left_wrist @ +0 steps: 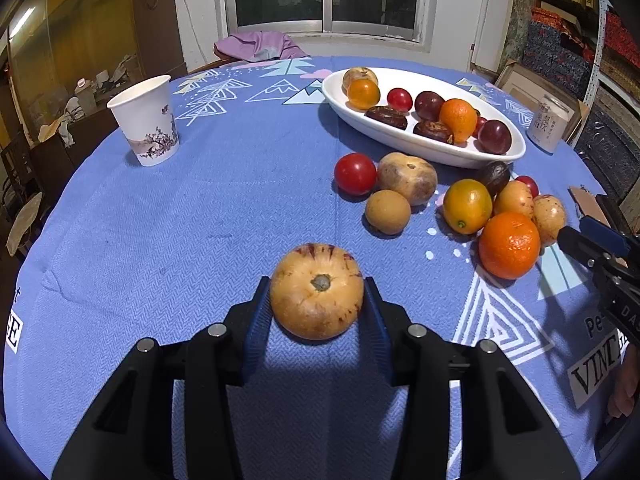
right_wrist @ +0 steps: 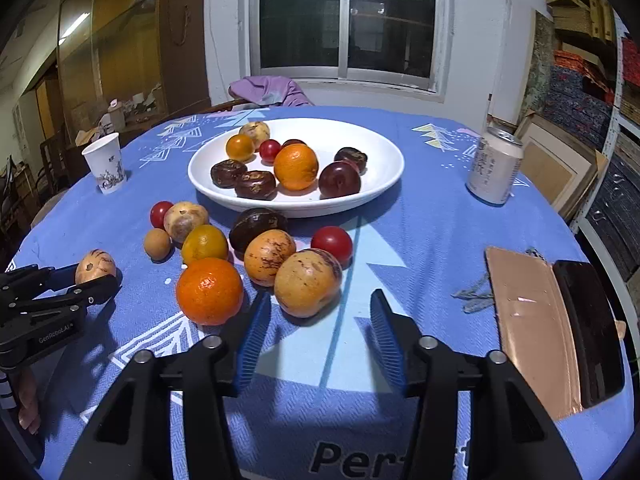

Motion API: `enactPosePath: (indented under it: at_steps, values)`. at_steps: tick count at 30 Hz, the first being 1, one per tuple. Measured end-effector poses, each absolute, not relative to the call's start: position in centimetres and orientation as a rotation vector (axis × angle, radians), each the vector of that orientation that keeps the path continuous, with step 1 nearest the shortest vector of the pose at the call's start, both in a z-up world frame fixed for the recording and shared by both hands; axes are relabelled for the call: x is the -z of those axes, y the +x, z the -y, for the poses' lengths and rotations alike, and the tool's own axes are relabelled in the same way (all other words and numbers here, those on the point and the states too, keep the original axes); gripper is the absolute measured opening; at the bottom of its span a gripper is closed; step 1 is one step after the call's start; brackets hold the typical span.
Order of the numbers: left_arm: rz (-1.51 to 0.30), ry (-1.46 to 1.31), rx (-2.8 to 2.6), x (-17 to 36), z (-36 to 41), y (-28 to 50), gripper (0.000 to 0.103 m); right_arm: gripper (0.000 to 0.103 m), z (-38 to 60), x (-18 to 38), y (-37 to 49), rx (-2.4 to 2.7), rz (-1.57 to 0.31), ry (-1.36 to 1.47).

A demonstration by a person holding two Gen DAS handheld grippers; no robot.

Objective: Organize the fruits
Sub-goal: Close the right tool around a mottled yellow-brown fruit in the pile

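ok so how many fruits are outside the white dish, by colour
red fruits: 2
tan speckled fruits: 4, one in the left gripper
small brown fruit: 1
yellow-orange citrus: 1
orange: 1
dark brown fruit: 1
total: 10

Tan fruit [right_wrist: 307,282] just ahead of gaping right claw [right_wrist: 316,322]

Both grippers: left gripper [left_wrist: 317,296], right gripper [right_wrist: 316,312]; black frames, ribbed blue jaws, silver screws, white lettering.

The can's [right_wrist: 495,169] label print is too small to read, and tablecloth lettering [right_wrist: 384,462] is cut off.
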State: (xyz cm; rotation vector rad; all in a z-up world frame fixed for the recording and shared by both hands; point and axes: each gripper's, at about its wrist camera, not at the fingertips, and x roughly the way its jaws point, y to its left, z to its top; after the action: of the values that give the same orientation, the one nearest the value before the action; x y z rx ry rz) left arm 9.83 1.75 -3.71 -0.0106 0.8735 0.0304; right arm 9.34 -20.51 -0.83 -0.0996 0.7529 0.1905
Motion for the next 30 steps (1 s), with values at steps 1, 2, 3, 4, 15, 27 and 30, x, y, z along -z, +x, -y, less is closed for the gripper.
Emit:
enactPosePath:
  at_steps: [1, 2, 3, 4, 15, 27, 30]
  values:
    - [-0.874, -0.010, -0.031, 3.7, -1.7, 9.8, 0.044, 0.050, 20.5, 0.9, 9.5, -0.194, -0.757, -0.095]
    - [-0.874, -0.009, -0.031, 3.7, -1.7, 9.9, 0.044, 0.050, 20.4, 0.9, 9.7, -0.196, -0.760, -0.088]
    - [-0.874, -0.007, -0.032, 3.7, -1.7, 9.9, 0.044, 0.050, 20.5, 0.9, 9.9, -0.198, -0.763, -0.082]
    - [-0.876, -0.006, -0.033, 3.8, -1.7, 9.9, 0.044, 0.050, 20.4, 1.0, 10.2, -0.200, -0.770, -0.078]
    - [-0.889, -0.011, -0.035, 4.0, -1.7, 10.0, 0.044, 0.040, 20.8, 2.2, 12.1, -0.240, -0.851, 0.013]
    - [-0.886, -0.044, 0.002, 3.9, -2.0, 9.7, 0.044, 0.040, 22.7, 2.0, 10.8, -0.226, -0.857, 0.101]
    - [-0.872, -0.079, 0.032, 3.4, -2.2, 9.5, 0.044, 0.040, 22.7, 1.8, 10.3, -0.236, -0.850, 0.108]
